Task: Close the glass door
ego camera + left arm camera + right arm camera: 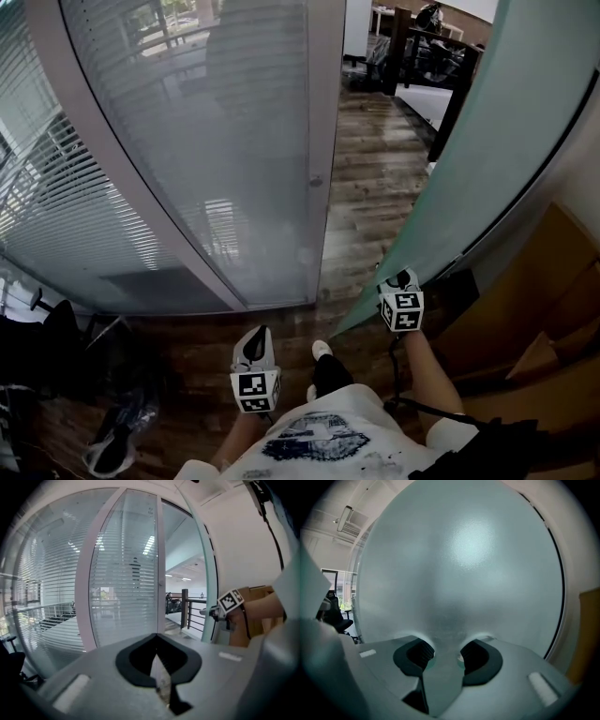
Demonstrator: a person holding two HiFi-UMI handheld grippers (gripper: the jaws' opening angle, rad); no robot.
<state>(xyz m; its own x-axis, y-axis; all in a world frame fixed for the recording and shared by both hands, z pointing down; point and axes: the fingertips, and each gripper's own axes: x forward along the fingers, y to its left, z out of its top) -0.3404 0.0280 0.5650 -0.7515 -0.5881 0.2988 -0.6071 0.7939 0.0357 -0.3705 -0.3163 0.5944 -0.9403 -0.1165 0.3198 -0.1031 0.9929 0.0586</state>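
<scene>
A: Door status?
B: The frosted teal glass door (487,141) stands swung open at right, away from the white door frame (328,141).
A: Grippers?
B: The right gripper (400,281) is stretched forward, jaws apart, tips at the door's face, clamping nothing. The left gripper (254,336) sits low by the body, jaws together, empty.

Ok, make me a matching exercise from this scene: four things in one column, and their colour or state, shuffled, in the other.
Things:
1 left gripper
2 right gripper
3 glass door
4 floor

States:
A frosted green, standing open
B dark wood planks
C jaws together, nothing between them
D jaws apart, close up to the door

Pairs: 1-C, 2-D, 3-A, 4-B.
</scene>
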